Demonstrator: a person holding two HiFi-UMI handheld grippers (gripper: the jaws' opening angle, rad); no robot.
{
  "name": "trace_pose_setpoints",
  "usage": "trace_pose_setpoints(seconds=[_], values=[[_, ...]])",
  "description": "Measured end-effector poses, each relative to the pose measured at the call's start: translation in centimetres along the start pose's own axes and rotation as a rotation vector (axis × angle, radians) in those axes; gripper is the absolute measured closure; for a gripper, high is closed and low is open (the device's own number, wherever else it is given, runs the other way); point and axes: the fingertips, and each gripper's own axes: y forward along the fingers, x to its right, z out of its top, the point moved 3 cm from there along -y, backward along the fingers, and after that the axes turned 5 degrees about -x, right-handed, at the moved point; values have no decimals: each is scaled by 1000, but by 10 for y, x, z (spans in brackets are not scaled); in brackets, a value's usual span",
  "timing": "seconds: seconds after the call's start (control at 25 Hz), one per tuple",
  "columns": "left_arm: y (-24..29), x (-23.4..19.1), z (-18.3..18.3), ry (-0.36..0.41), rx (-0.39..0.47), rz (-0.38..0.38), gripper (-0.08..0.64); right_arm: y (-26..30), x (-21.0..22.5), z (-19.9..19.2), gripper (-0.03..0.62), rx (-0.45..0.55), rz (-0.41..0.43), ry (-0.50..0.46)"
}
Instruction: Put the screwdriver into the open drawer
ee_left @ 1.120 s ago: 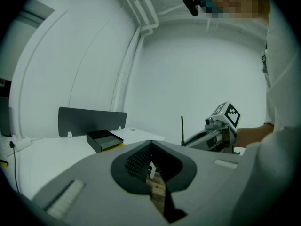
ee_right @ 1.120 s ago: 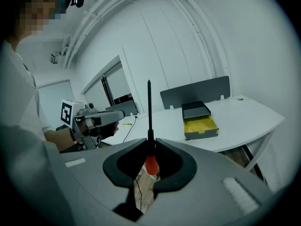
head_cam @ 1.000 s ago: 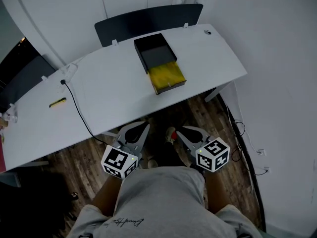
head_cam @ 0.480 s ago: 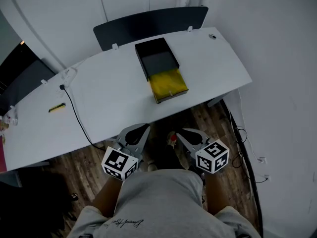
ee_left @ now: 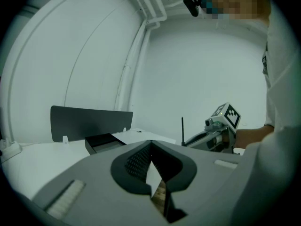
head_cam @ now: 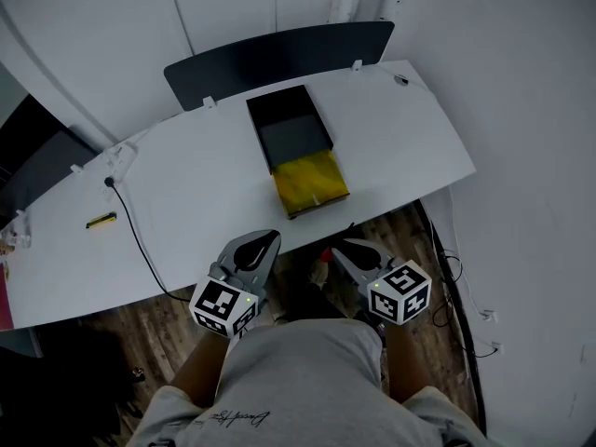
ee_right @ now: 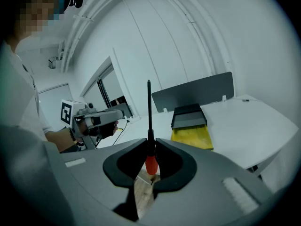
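Against white walls, above a brown wood-plank floor (head_cam: pixel 121 319), a curved white desk (head_cam: pixel 186 175); just short of its near edge, clamped upright between the jaws of the right gripper (head_cam: pixel 346 250), a slim screwdriver with red handle and black shaft (ee_right: pixel 149 126), tip up; ahead on the desk, a black box (head_cam: pixel 287 124) with its yellow-lined drawer (head_cam: pixel 312 182) pulled open, well apart from the tool; alongside, the left gripper (head_cam: pixel 264 241), jaws pressed together on nothing; farther left, a thin black cable (head_cam: pixel 130 222).

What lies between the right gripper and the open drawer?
In the head view, only bare white table edge and wooden floor lie between right gripper and drawer.
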Motion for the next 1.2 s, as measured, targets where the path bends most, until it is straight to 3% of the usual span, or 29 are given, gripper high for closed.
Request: trace_pose_setpoints(seconds=[0.64, 1.2], values=[[86, -35, 41, -19, 12, 75, 560, 28, 87, 67, 518, -33, 69, -48], [128, -41, 58, -26, 24, 142, 560, 39, 135, 96, 518, -65, 130, -108]])
